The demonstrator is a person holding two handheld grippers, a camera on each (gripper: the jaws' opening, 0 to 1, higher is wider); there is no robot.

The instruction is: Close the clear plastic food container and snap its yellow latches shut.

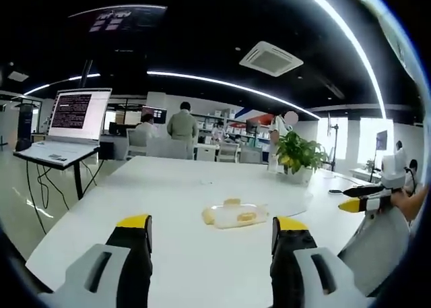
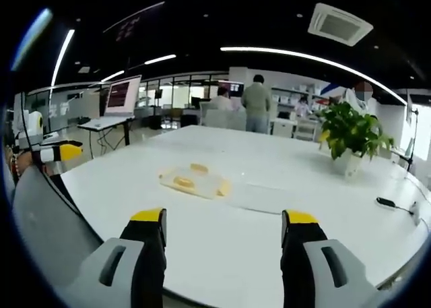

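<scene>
The container [image 1: 234, 215] lies flat out in the middle of the white table [image 1: 168, 187], well in from every edge, its yellow latches [image 1: 232, 202] showing at its sides. The left gripper [image 1: 212, 244] hangs over the near edge, jaws spread and holding nothing. The right gripper [image 2: 225, 237] is likewise spread wide and empty. A potted plant [image 2: 349, 136] stands toward the far edge

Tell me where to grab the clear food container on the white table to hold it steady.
Pinch the clear container across its short sides, coming from above: it lies flat and low on the white table, yellow latches around its edge. Both grippers are open and apart from it.
</scene>
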